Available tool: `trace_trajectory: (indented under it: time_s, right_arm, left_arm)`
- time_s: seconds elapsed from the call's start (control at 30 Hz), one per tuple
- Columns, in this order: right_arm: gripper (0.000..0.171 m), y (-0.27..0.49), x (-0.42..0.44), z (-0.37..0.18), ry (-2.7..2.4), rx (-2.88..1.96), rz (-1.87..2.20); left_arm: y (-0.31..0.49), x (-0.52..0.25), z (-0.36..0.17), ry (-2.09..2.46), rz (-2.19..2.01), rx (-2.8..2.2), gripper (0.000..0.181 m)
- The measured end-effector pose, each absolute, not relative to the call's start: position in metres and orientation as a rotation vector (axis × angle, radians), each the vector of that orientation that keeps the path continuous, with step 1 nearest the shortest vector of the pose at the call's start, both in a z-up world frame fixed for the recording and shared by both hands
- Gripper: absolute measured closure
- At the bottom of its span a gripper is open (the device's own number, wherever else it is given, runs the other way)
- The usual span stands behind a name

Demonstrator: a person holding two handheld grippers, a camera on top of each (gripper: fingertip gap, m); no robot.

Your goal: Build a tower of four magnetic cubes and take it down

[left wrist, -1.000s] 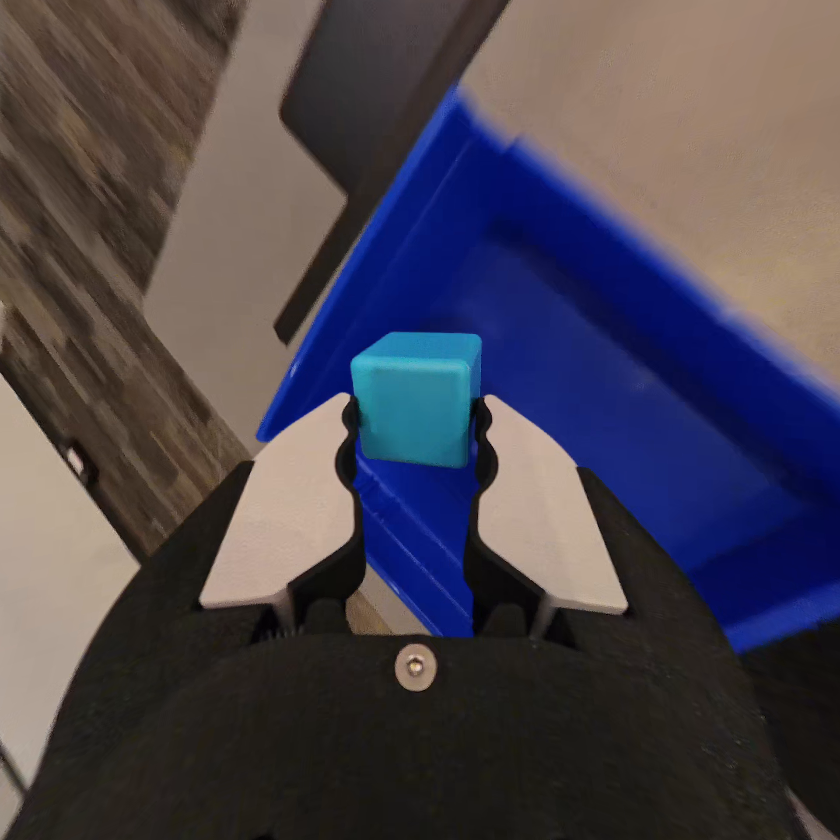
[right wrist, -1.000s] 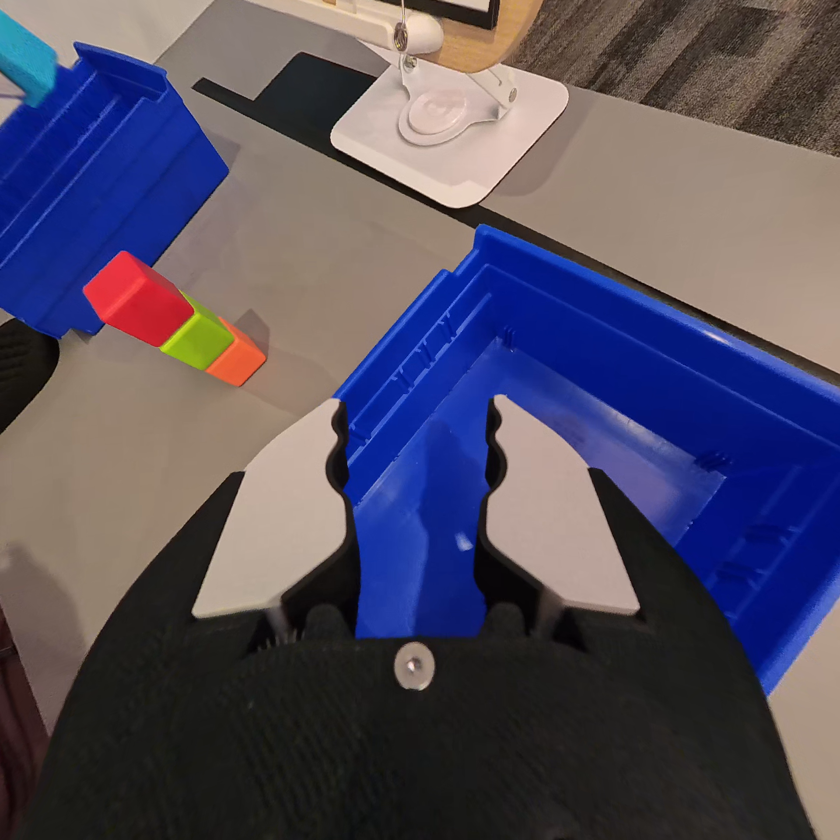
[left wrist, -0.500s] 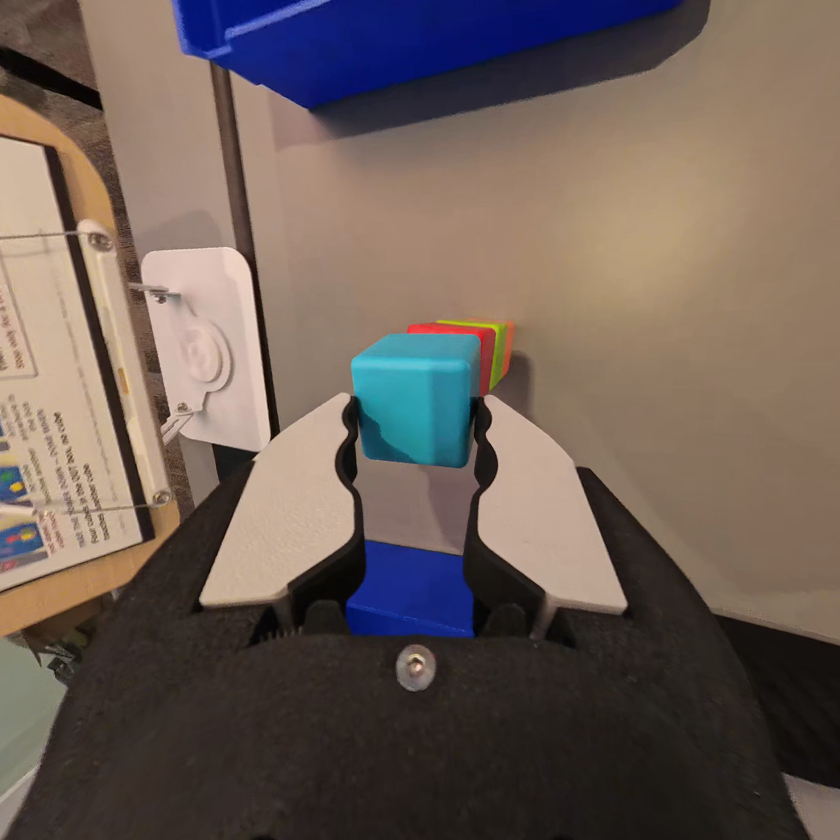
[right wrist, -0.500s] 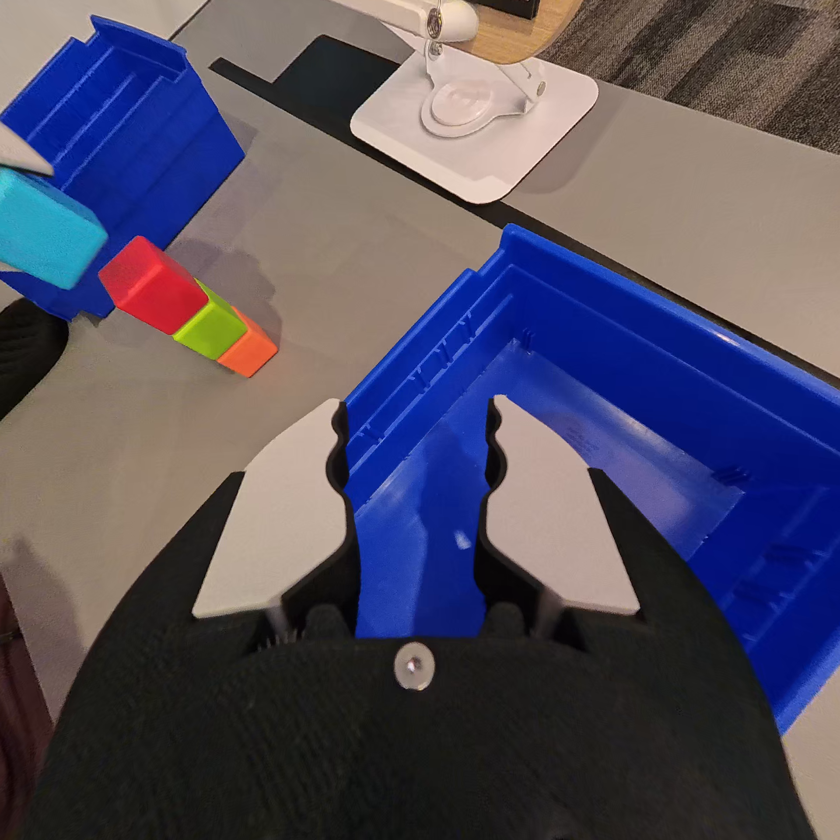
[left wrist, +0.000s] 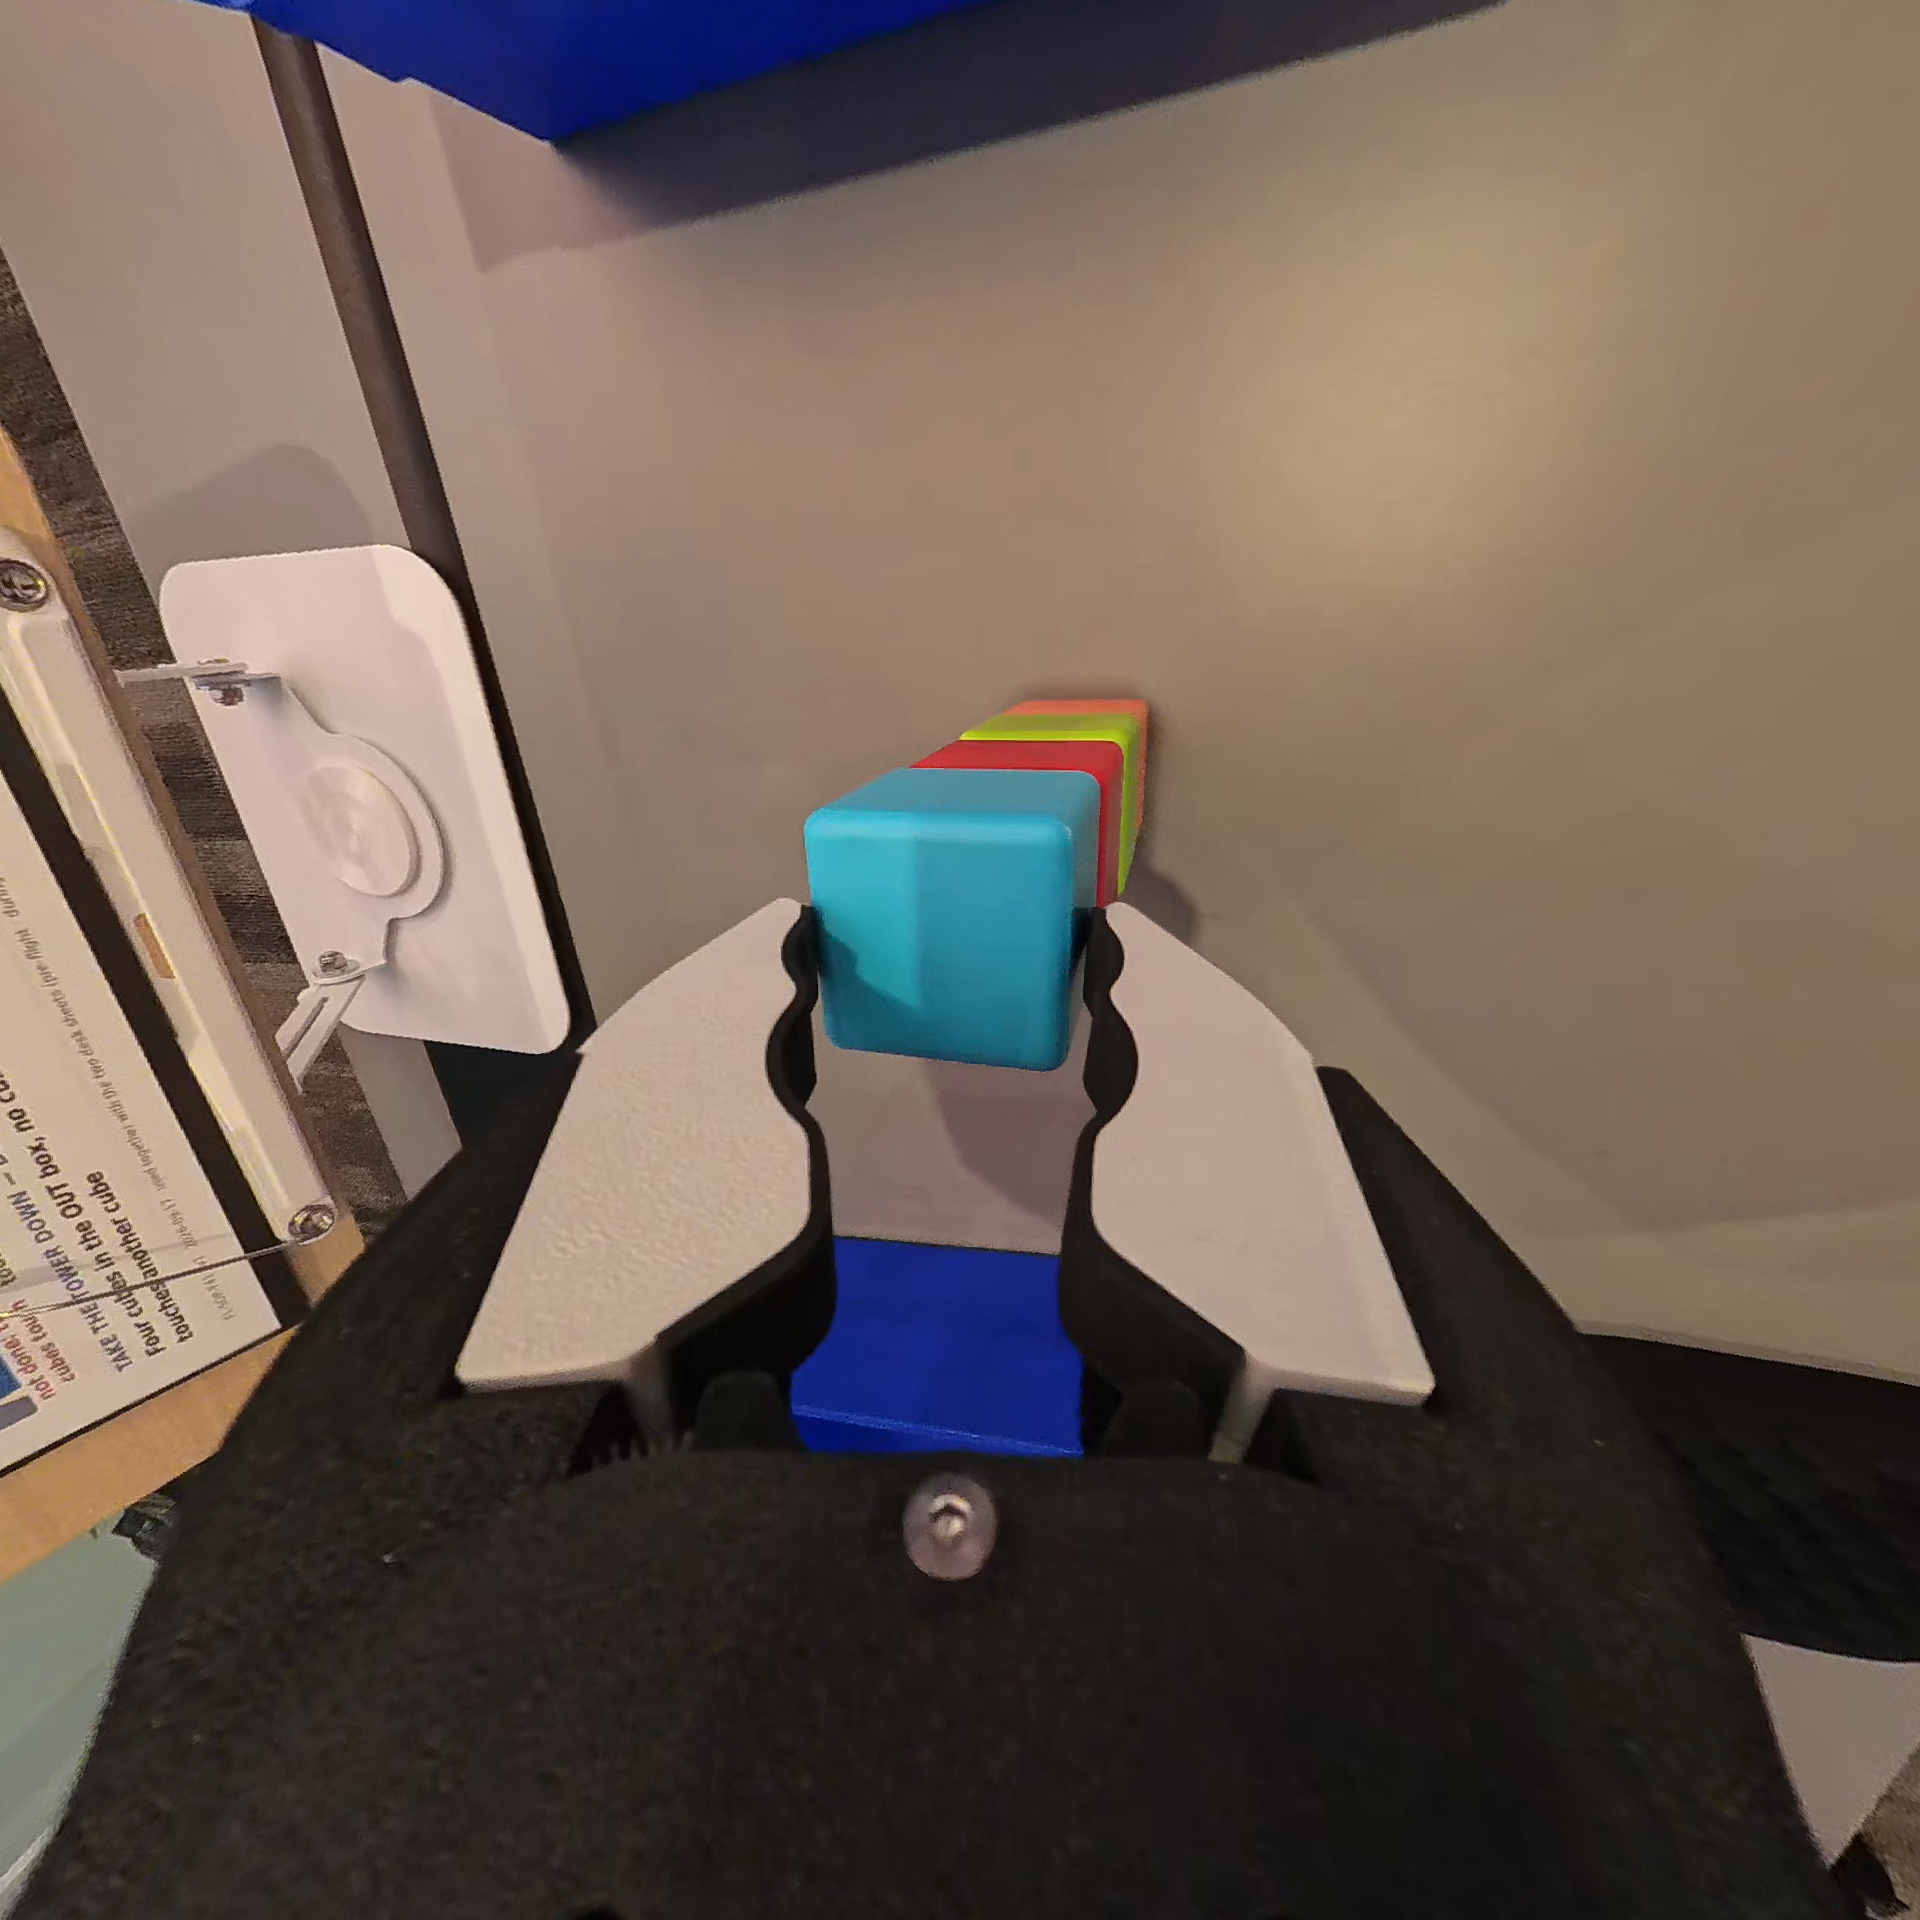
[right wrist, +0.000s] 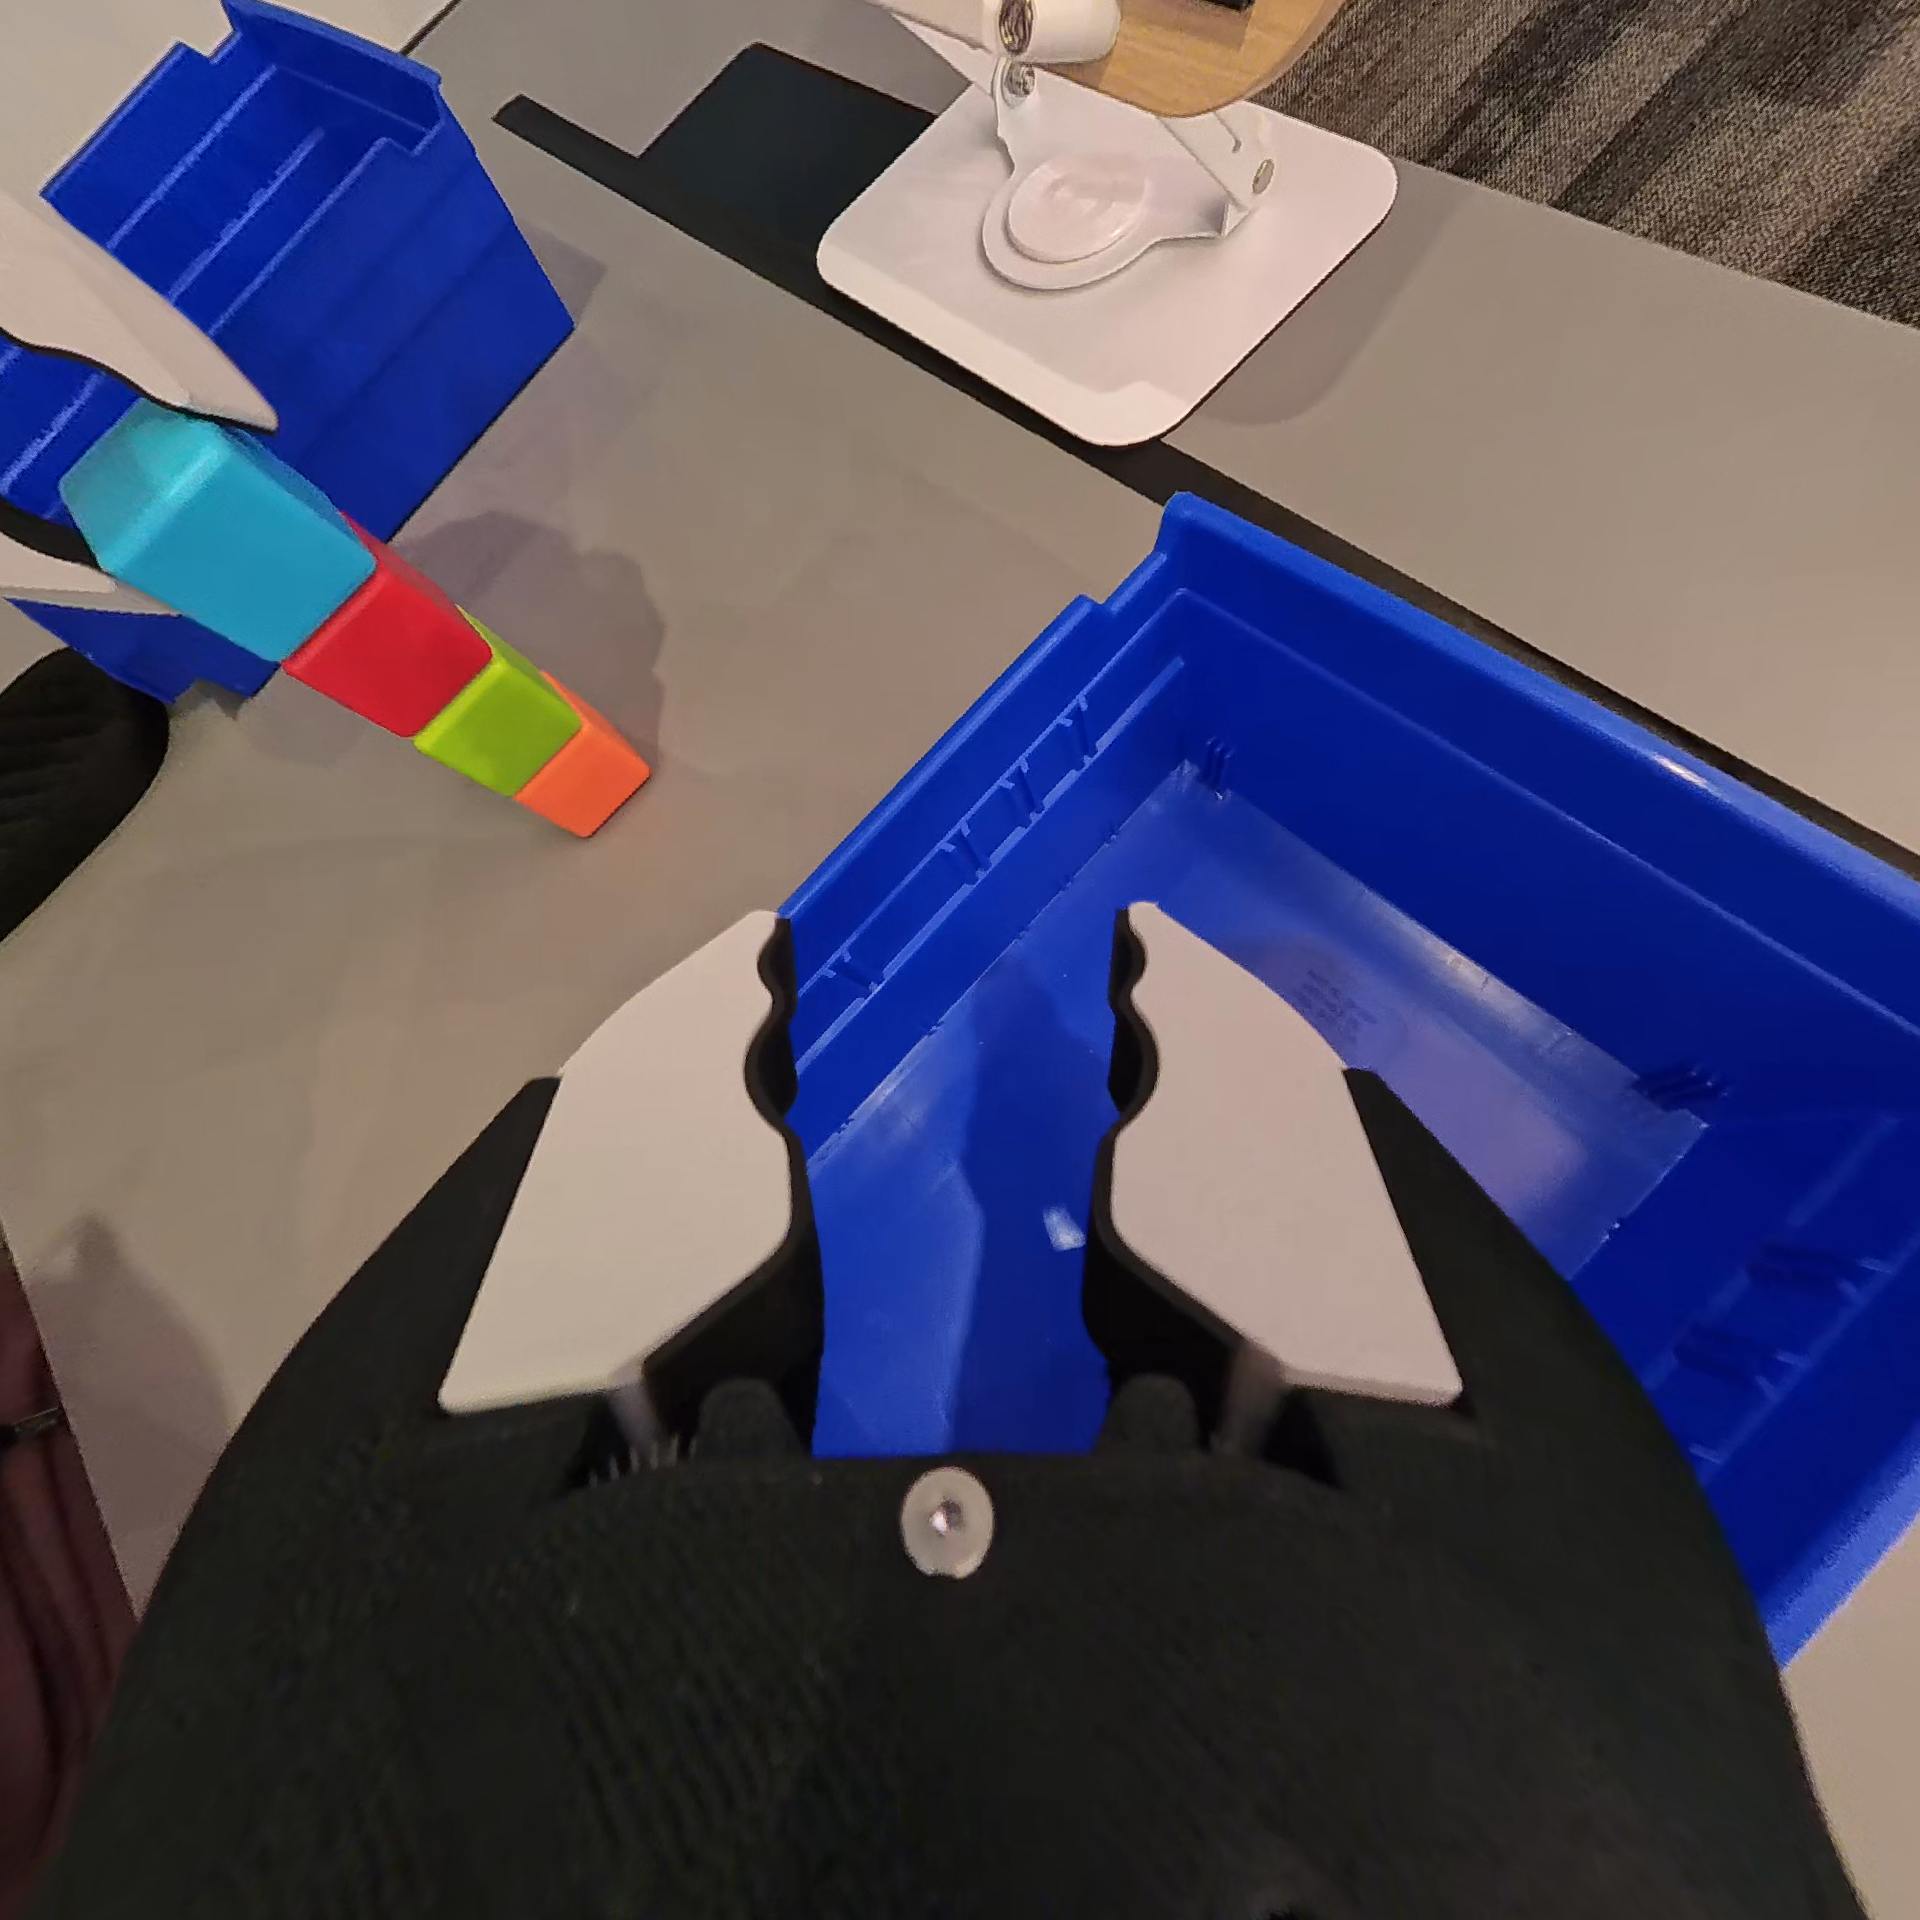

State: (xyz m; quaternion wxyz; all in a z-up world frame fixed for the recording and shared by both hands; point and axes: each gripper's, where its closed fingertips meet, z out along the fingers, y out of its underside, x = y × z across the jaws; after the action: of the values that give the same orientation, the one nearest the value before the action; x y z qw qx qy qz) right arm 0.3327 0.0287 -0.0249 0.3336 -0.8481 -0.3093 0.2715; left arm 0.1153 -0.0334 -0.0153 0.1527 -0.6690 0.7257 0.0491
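On the grey table [right wrist: 935,582], teal cube [left wrist: 940,925] between left tool [left wrist: 945,935] fingertips, atop red cube [right wrist: 390,655].

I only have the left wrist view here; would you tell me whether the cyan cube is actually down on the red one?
Observer: In the right wrist view, no gap shows between the cyan cube and the red cube. The left tongs are clamped on the cyan one.
Operator: Thank you. What carries the red cube?
Observer: From the side, the green cube is under it, and the orange cube is at the bottom on the table, all in one line.
Operator: And where is the other hand?
Observer: The right tongs are open and empty, above the near blue bin, which holds no cubes.
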Motion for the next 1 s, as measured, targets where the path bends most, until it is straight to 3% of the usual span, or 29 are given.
trace_trajectory:
  time_s: [0.1, 0.23, 0.33, 0.43, 0.7, 1.0]
  right_arm:
    - [0.111, 0.029, 0.332, -0.026, -0.807, -2.218, 0.712]
    - [0.111, 0.029, 0.333, -0.025, -0.806, -2.216, 0.704]
    - [0.111, 0.029, 0.334, -0.019, -0.801, -2.194, 0.695]
    - [0.112, 0.029, 0.333, -0.007, -0.786, -2.148, 0.688]
    - [0.112, 0.029, 0.311, 0.041, -0.767, -1.944, 0.675]
    - [0.112, 0.021, 0.286, 0.075, -0.765, -1.796, 0.643]
  left_arm:
    - [-0.028, 0.114, -0.015, 2.056, 0.142, -1.914, 0.13]
    - [-0.027, 0.116, -0.008, 1.931, 0.052, -1.924, 0.103]
    - [-0.032, 0.121, 0.013, 1.654, -0.146, -1.881, 0.099]
    - [-0.03, 0.109, 0.03, 1.236, -0.282, -1.825, 0.106]
    - [-0.032, 0.087, -0.006, 0.768, -0.42, -1.656, 0.087]
    - [-0.023, 0.117, -0.044, 0.675, -0.458, -1.738, 0.088]
